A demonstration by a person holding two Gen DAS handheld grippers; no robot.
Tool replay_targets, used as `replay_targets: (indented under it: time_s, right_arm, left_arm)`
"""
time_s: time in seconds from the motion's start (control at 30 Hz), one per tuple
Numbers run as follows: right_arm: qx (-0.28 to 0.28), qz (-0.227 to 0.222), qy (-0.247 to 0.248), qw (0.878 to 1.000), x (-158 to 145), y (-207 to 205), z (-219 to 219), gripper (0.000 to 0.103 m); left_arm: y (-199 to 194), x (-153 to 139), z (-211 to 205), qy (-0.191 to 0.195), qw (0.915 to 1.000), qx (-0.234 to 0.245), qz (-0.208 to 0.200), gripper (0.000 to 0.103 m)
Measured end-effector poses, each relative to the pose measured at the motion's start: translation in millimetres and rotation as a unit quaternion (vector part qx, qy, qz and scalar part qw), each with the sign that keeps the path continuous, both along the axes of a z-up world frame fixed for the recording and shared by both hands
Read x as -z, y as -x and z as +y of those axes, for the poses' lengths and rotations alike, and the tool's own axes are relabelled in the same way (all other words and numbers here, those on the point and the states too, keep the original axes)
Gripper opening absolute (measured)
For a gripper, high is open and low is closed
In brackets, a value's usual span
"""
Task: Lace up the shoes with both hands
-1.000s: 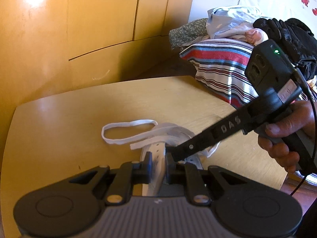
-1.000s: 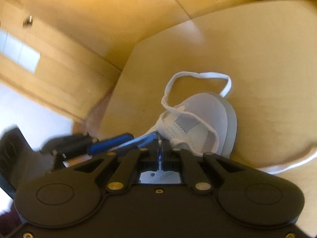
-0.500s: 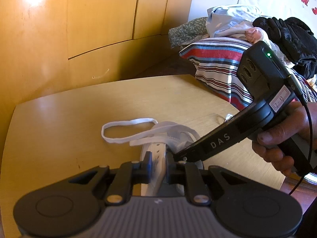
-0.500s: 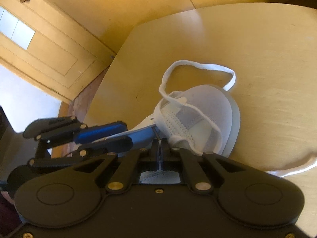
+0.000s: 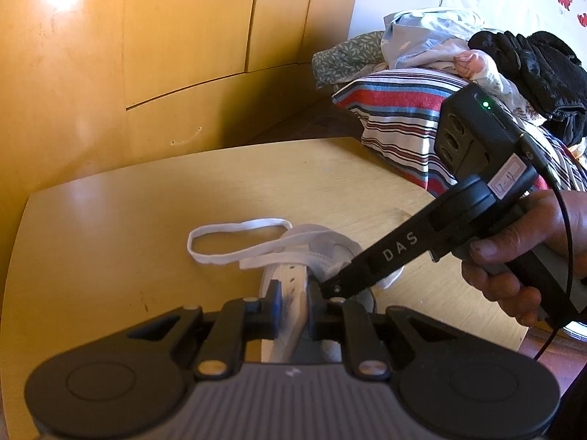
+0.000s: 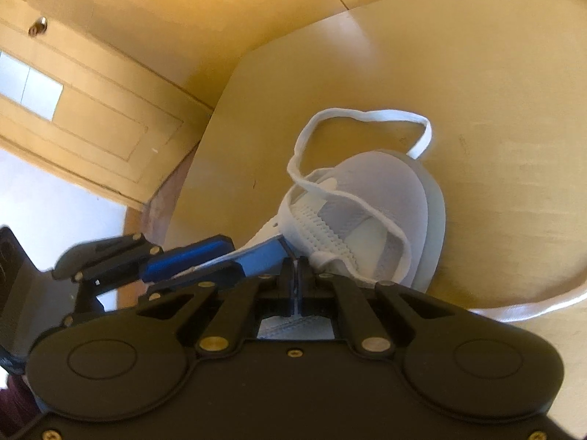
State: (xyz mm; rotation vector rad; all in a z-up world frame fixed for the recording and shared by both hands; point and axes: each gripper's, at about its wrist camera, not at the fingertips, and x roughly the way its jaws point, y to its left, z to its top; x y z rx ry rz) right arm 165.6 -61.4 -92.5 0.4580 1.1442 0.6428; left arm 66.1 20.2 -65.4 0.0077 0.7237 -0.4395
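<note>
Rolled the right tongs (image 6: 295,275) a little since a second ago and pushed the tip in from 2 o'clock, right up to the shoe (image 5: 330,245). Kept the left tongs (image 5: 293,289) still. Looks like getting ready to thread the lace (image 5: 234,227). Holding the left tongs open just a crack, pinching the shoe's white strip with the holes. Squeezing the right tongs fully shut; cannot tell if the lace end is inside. Left the shoe on the bench (image 5: 110,238), its lace loop at 10 o'clock.
</note>
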Motion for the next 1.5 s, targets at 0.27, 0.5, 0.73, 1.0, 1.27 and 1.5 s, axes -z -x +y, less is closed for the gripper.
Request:
replay_targets:
  time_s: [0.27,0.5,0.73,1.0,1.27,1.5]
  right_arm:
    - [0.004,0.007,-0.008,1.000,0.6,-2.8,2.1,0.000]
    - [0.010,-0.001,-0.005,1.000,-0.5,-1.4,10.2,0.000]
    - [0.012,-0.018,0.007,1.000,-3.6,4.6,12.6,0.000]
    - [-0.023,-0.090,0.072,0.993,-20.1,20.7,27.3,0.000]
    - [-0.010,-0.128,0.085,0.988,-24.0,36.4,23.6,0.000]
    - [-0.012,-0.139,0.095,0.986,-24.2,39.8,26.9,0.000]
  left_arm:
    - [0.1,0.7,-0.5,-0.001,1.0000,0.003,0.001,0.014]
    - [1.1,0.6,-0.9,-0.002,1.0000,0.008,0.002,0.014]
    - [1.7,-0.1,0.7,-0.001,0.9999,0.010,0.003,0.014]
    - [-4.3,2.5,18.5,0.057,0.9979,-0.020,0.023,0.017]
    - [-5.8,6.1,21.2,0.072,0.9966,-0.026,0.032,0.021]
    - [-5.6,6.8,19.7,0.068,0.9969,-0.023,0.033,0.021]
